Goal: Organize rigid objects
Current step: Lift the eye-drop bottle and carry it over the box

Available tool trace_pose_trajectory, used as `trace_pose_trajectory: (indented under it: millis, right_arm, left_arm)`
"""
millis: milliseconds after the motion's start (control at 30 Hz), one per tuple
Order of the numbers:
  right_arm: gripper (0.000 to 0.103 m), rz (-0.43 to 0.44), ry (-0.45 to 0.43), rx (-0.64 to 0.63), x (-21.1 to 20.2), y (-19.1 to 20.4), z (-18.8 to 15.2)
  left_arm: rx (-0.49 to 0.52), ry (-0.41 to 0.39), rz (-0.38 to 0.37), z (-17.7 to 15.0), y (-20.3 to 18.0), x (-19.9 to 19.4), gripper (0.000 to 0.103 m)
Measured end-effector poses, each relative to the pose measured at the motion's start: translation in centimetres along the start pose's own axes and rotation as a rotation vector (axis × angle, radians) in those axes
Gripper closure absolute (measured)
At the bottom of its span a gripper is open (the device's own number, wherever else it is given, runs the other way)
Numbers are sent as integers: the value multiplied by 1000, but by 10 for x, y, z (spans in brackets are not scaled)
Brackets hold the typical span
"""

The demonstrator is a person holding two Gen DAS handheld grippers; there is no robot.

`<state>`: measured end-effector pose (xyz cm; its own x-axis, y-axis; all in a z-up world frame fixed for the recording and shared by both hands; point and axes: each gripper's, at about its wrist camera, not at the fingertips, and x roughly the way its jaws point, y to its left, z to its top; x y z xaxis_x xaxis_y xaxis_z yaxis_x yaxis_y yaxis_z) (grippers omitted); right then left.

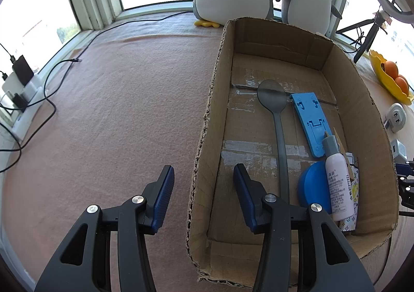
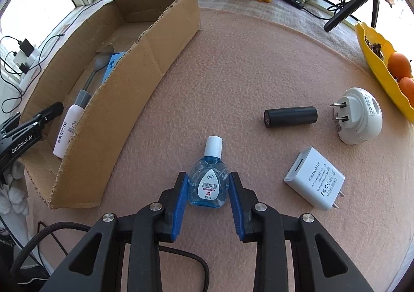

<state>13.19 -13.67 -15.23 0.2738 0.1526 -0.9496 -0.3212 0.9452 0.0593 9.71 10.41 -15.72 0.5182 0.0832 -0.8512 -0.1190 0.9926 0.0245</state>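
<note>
Found bottle (image 2: 208, 181) lying flat between right gripper (image 2: 208, 192) fingers, cap pointing away, jaws apart, flanking. Left gripper (image 1: 203, 197) spread over box (image 1: 204, 121) wall, farther off.

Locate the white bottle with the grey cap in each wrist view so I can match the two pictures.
Left wrist view: the white bottle lies at lower right, inside the cardboard box, beside the grey spoon.
Right wrist view: the white bottle lies at far left, behind the box's near wall.
Shared landmark: the grey spoon, lying just beyond the bottle's cap.
</note>
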Motion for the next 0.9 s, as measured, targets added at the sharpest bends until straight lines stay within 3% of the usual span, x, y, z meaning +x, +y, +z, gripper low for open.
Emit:
trace_pose_trajectory:
  millis: [467, 900]
  right_arm:
    - [75, 53, -112, 51, -45, 6, 5]
    - [75, 195, -175, 0, -68, 66, 23]
  left_arm:
    - [0, 0, 0, 0, 0, 0, 56]
    - [1, 0, 2, 0, 0, 0, 56]
